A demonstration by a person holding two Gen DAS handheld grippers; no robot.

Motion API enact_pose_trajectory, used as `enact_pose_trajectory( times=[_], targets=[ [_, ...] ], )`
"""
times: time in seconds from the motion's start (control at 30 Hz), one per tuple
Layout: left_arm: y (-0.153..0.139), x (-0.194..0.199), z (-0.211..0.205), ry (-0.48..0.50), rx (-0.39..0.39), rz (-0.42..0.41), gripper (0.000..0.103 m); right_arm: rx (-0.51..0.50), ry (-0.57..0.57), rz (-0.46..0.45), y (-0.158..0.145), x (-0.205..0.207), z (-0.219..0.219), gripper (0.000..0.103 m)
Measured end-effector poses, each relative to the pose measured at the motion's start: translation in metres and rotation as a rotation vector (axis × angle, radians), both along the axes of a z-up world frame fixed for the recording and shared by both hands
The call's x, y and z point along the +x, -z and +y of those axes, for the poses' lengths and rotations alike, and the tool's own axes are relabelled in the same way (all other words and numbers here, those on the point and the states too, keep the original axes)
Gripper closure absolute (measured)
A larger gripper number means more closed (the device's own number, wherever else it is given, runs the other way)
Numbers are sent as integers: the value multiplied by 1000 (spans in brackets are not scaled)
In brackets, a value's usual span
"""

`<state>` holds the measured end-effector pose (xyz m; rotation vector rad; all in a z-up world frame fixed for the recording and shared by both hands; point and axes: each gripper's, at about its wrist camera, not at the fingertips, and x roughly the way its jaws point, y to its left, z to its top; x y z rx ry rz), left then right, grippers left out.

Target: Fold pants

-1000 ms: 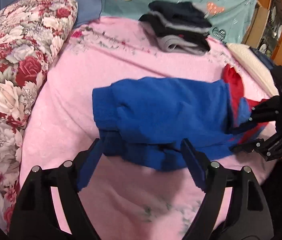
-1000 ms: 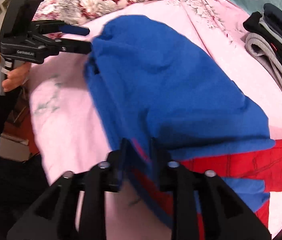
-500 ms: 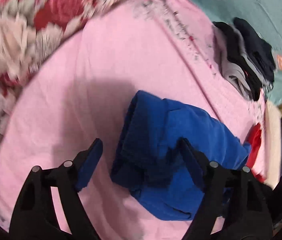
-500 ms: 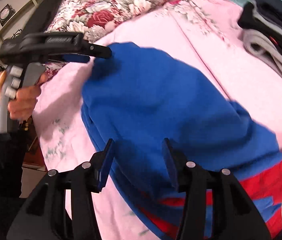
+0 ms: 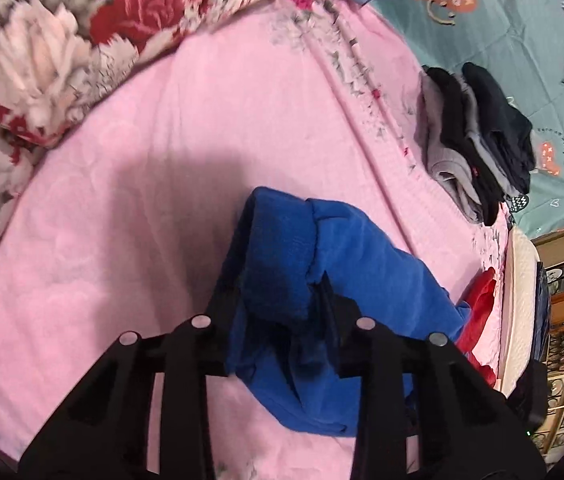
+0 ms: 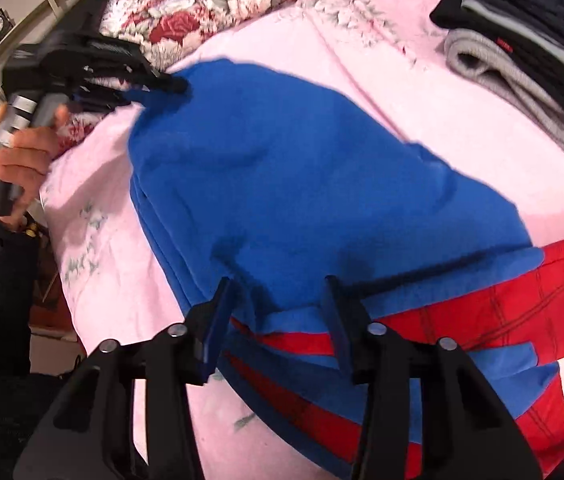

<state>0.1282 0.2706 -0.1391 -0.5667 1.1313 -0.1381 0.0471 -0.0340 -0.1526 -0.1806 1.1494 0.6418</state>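
- Left tongs point(image 5: 278, 300) are clamped on a bunched blue cuff of the pants point(image 6: 282, 184).
- Right tongs point(image 6: 282, 312) gape over the pants on the pink bed point(image 5: 142, 184).

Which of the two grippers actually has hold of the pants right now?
The left gripper: its fingers are shut on the cuff end of the blue pants. The right gripper hangs open over the waist end.
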Motion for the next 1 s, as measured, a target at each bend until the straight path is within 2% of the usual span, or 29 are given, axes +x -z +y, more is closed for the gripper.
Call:
enact_pose_trajectory(
  times=[0.03, 0.13, 0.17, 0.27, 0.33, 0.37, 0.4, 0.47, 0.53, 0.63, 0.73, 0.8, 0.87, 1.0],
  targets=[
    [-6, -7, 0, -3, -1, -14, 71, -8, -4, 8, 2, 1, -2, 74],
    [-11, -26, 3, -1, -5, -25, 71, -5, -11, 38, 3, 0, -11, 88],
    [-8, -29, 4, 3, 1, -17, 70, 0, -11, 52, 2, -3, -15, 89],
    [29, -21, 1, 29, 24, 86, 69, -13, 0, 100, 6, -7, -23, 89],
    [29, -21, 1, 41, 30, 54, 66, -31, -8, 81, 7, -12, -22, 90],
    [24, -21, 1, 47, 46, 51, 64, -44, -10, 74, 6, -12, -20, 90],
    [19, -22, 0, 42, 65, 44, 52, -55, -12, 68, 5, -14, -18, 90],
    [1, -29, 1, 24, 123, -8, 44, -87, -18, 66, -1, -16, -15, 88],
    [-15, -36, 3, 15, 160, -43, 44, -66, -18, 48, -13, -17, -12, 87],
    [-40, -48, 7, -28, 209, -98, 44, 43, -49, 11, -33, -13, 1, 87],
    [-52, -53, -2, 4, 181, -136, 44, 72, -46, -5, -28, 3, 18, 89],
    [-49, -50, -20, 61, 132, -142, 44, 72, -43, 18, -15, 12, 26, 89],
    [-36, -44, -40, 112, 116, -129, 44, 52, -48, 99, 5, 13, 33, 89],
    [5, -30, -71, 167, 100, -61, 49, 9, -70, 82, 1, -5, 31, 88]
  ],
)
